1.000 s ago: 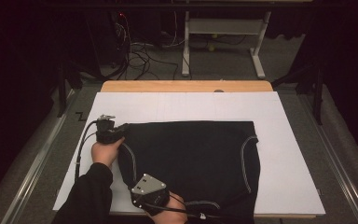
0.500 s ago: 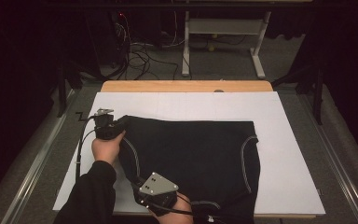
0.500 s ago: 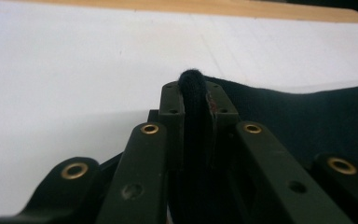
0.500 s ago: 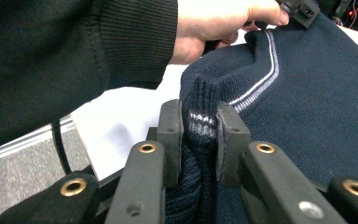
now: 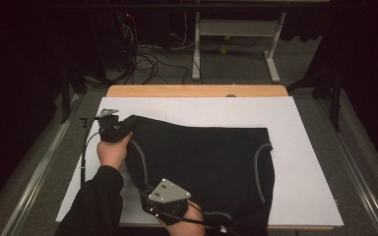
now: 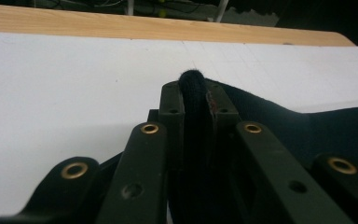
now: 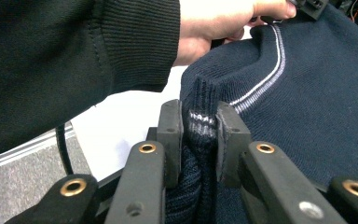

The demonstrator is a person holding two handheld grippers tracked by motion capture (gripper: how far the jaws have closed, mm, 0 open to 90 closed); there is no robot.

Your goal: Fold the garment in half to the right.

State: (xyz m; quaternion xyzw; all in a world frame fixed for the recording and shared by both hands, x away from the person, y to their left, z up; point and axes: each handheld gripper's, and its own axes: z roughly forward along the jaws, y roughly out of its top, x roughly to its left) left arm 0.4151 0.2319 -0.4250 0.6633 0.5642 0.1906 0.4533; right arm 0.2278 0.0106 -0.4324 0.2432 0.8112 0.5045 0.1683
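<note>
Sweater (image 5: 206,162) edge pinched in left gripper (image 6: 193,95) and right gripper (image 7: 199,126).

Garment (image 5: 206,162) hem past table's near edge

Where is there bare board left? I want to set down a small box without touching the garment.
Bare white board runs in a strip right of the dark knitted garment, and in a band between it and the wooden table edge. The near-left is crowded: the left gripper and right gripper both clamp the garment there.
</note>
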